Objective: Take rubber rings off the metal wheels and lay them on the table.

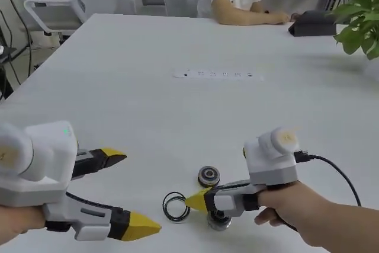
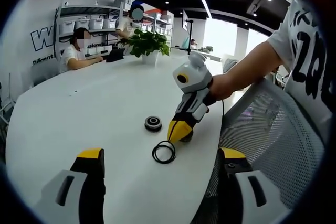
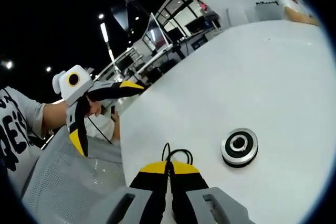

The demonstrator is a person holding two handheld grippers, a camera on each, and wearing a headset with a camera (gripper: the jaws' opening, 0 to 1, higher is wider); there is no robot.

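Observation:
A black rubber ring (image 1: 173, 207) lies looped on the white table (image 1: 177, 111). My right gripper (image 1: 190, 201) is shut, and its yellow tips pinch the ring's edge (image 3: 177, 155). A bare metal wheel (image 1: 219, 221) stands just under that gripper. Behind it sits a second wheel (image 1: 208, 176), which wears a black ring (image 3: 239, 146). My left gripper (image 1: 139, 192) is open to the left of the ring, with nothing between its jaws. From the left gripper view, the ring (image 2: 164, 152) lies ahead with the right gripper (image 2: 176, 132) at its far edge.
A white power strip (image 1: 216, 74) lies mid-table. A person sits at the far side beside a black case (image 1: 312, 25). A green plant (image 1: 361, 25) stands at the back right. A mesh chair (image 2: 262, 129) is near the table's front edge.

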